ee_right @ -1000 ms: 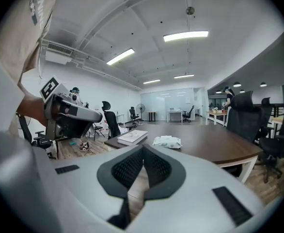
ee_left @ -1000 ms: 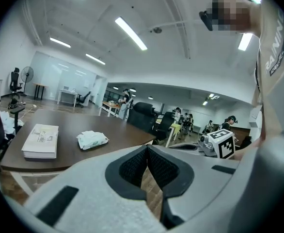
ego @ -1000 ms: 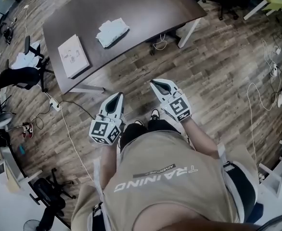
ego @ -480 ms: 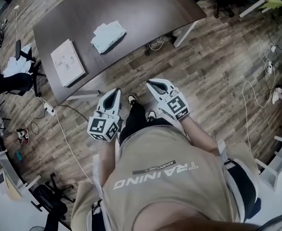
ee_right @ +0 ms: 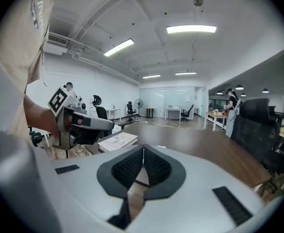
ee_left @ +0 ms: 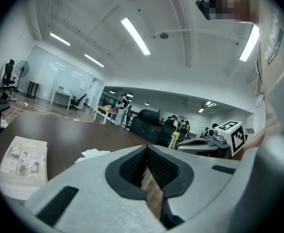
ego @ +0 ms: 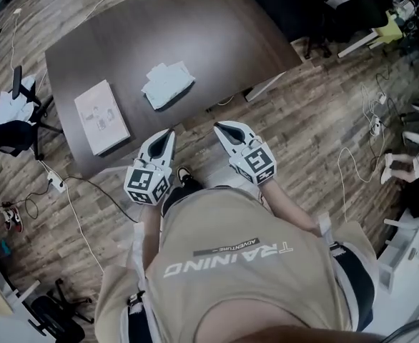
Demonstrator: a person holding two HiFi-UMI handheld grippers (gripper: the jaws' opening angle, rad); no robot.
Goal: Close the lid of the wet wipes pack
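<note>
1. Dark brown wood forms the surface [ego: 217, 27], seen steeply from above in the head view. It stands on a floor [ego: 302, 127] of pale wooden planks.
2. On the surface lies the wet wipes pack [ego: 168, 84], white and flat. It sits toward the edge nearest the person, about midway along it. It is too small to tell whether its lid is open or closed.
3. A pale booklet [ego: 102, 116] lies flat on the surface to the left of the pack and apart from it, close to the near left corner.
4. The left gripper [ego: 169, 132] is held with its tip right at the near edge of the surface, pointing toward the pack but not reaching it. In its own view the jaws meet at the tips and grip nothing. Only floor shows through the slit behind them.
5. The right gripper [ego: 219, 126] is just short of the same near edge, over the floor, also pointing toward the surface. Its jaws are pressed together at the tips with nothing between them.
6. Neither gripper touches the pack.
7. The person, in a beige shirt [ego: 245, 263], stands at the near edge of the surface.
8. A white cable [ego: 74, 213] trails across the floor left of the surface. A black chair [ee_right: 258, 130] stands beside the right end of the surface.
</note>
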